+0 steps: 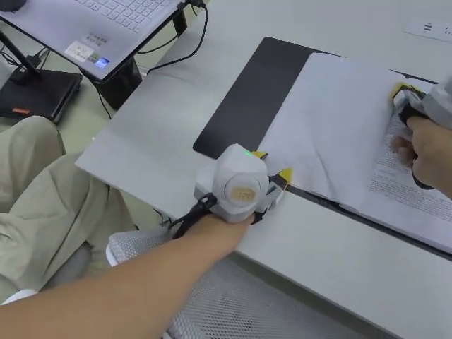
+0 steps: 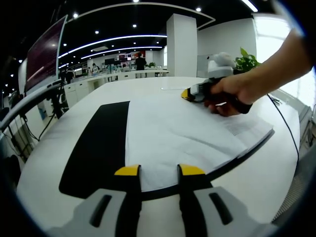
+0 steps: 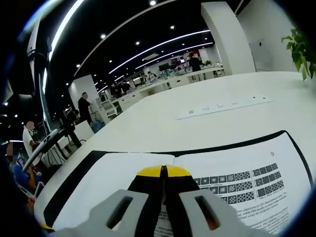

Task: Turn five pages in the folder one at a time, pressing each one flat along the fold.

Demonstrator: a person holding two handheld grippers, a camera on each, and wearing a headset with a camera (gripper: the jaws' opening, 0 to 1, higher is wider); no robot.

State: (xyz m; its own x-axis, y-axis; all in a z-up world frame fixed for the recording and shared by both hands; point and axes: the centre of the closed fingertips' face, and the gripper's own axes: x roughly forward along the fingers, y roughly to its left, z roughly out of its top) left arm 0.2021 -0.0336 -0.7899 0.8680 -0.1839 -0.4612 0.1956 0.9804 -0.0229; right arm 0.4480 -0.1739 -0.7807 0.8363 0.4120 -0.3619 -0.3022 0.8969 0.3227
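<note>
Yellow-tipped left gripper nearest, jaws parted and grasping nothing, at the near edge of the open black folder on the white table. Beyond, right gripper clenched, empty, at the fold between blank page and printed page.

Nothing here can be read with certainty. The printed page on the right side of the open folder carries rows of small checkered squares and lines of fine print under them, but the letters are too small to read. In the head view this print is only grey lines. The laptop at the far left has two stickers beside its keyboard, and their marks are too blurred to read.
</note>
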